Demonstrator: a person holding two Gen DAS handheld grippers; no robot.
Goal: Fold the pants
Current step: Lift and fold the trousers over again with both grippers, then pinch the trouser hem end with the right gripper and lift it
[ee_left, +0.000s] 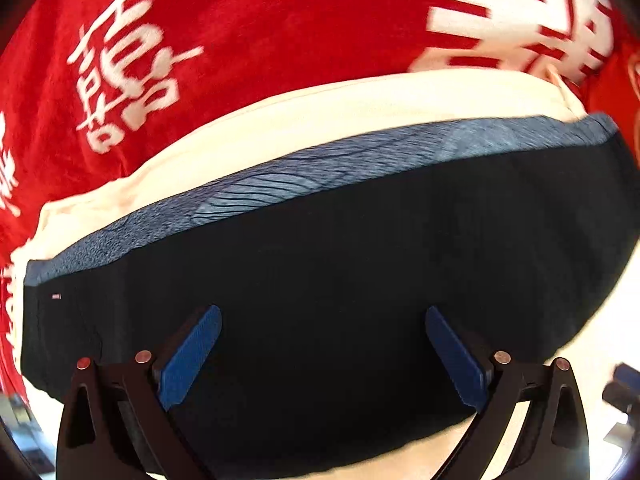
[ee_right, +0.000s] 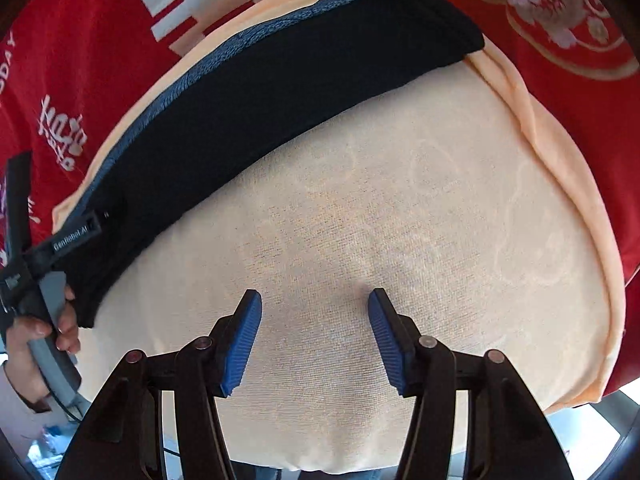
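Dark pants folded into long band across cream cloth | left gripper directly above, jaws released | right gripper off band, jaws released, empty.

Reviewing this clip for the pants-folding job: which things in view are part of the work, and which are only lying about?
Part of the job:
- dark pants, folded into a band
- left gripper, open above them
- right gripper, open

Only lying about:
- cream cloth beneath the pants
- red printed cloth under everything
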